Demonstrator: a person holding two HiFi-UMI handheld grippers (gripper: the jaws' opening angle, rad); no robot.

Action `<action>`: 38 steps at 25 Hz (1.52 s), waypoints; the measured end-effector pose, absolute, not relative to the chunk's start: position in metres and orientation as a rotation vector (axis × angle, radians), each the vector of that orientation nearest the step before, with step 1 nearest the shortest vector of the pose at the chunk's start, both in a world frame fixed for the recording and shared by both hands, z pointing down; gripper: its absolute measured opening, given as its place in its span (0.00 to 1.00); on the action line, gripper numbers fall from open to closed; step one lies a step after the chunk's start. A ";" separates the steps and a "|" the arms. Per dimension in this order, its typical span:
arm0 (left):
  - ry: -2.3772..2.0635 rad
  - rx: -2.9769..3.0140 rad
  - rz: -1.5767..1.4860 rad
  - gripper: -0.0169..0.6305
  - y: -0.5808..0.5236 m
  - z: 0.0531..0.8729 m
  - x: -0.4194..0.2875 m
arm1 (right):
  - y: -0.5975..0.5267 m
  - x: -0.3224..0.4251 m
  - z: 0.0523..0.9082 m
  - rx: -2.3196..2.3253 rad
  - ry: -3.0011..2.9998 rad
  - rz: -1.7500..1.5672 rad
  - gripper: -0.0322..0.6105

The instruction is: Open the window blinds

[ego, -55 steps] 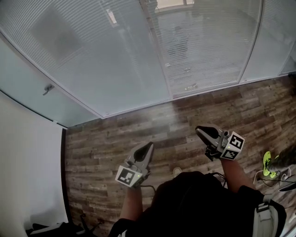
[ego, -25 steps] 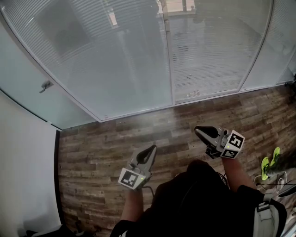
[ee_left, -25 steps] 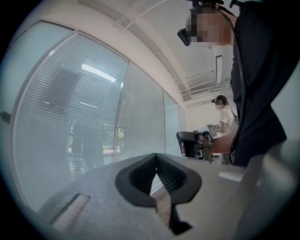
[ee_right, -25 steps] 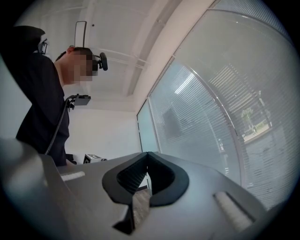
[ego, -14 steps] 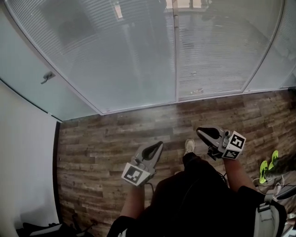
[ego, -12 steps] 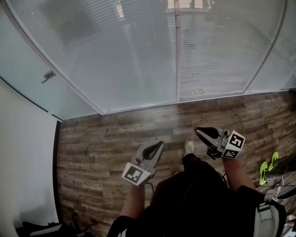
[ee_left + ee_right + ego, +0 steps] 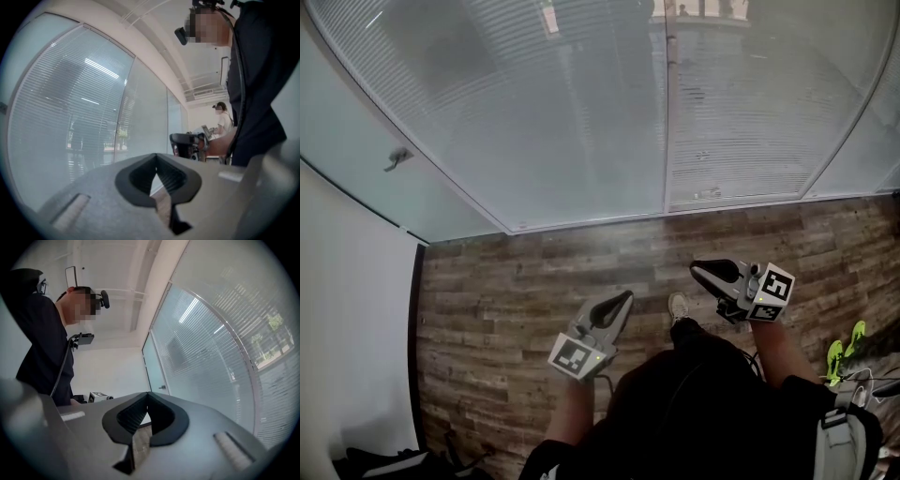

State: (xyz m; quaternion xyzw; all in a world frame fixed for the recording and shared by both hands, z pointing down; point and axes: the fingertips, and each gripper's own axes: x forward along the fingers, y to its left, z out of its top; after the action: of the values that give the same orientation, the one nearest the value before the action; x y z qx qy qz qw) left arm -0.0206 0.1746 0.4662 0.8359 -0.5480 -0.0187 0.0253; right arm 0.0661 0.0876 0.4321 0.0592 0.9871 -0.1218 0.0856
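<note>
Horizontal slatted window blinds (image 7: 581, 103) hang behind the curved glass wall ahead, slats closed; they also show as blinds (image 7: 61, 122) in the left gripper view and blinds (image 7: 211, 343) in the right gripper view. My left gripper (image 7: 622, 300) is held over the wooden floor, well short of the glass, jaws together with nothing in them. My right gripper (image 7: 699, 271) is level with it to the right, also shut and empty. The tips meet in both gripper views: left gripper (image 7: 156, 155), right gripper (image 7: 147, 393). No cord or wand of the blinds shows.
A vertical mullion (image 7: 667, 103) splits the glazing. A glass door with a handle (image 7: 397, 159) stands at the left beside a white wall (image 7: 347, 328). My shoe (image 7: 677, 306) is on the plank floor (image 7: 506, 291). Green items (image 7: 851, 339) lie at the right. Another person (image 7: 222, 124) stands behind.
I have stepped forward: a shoe has come into view between the grippers and the window frame has shifted right. Both grippers moved along with me, still shut and empty.
</note>
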 end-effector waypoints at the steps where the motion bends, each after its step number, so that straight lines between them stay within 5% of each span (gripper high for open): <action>1: -1.695 2.577 -0.067 0.03 0.168 0.466 -0.022 | 0.081 0.064 0.434 0.181 2.941 -0.374 0.06; 38: -1.768 2.550 0.075 0.03 -0.065 0.462 -0.054 | -0.143 0.026 0.433 0.320 2.904 -0.392 0.06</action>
State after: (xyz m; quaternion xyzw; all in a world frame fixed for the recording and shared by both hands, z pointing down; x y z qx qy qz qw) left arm -0.0543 -0.0649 0.4621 0.8213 -0.5697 0.0242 0.0189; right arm 0.0263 -0.1431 0.4329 0.1082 0.9806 -0.1322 0.0966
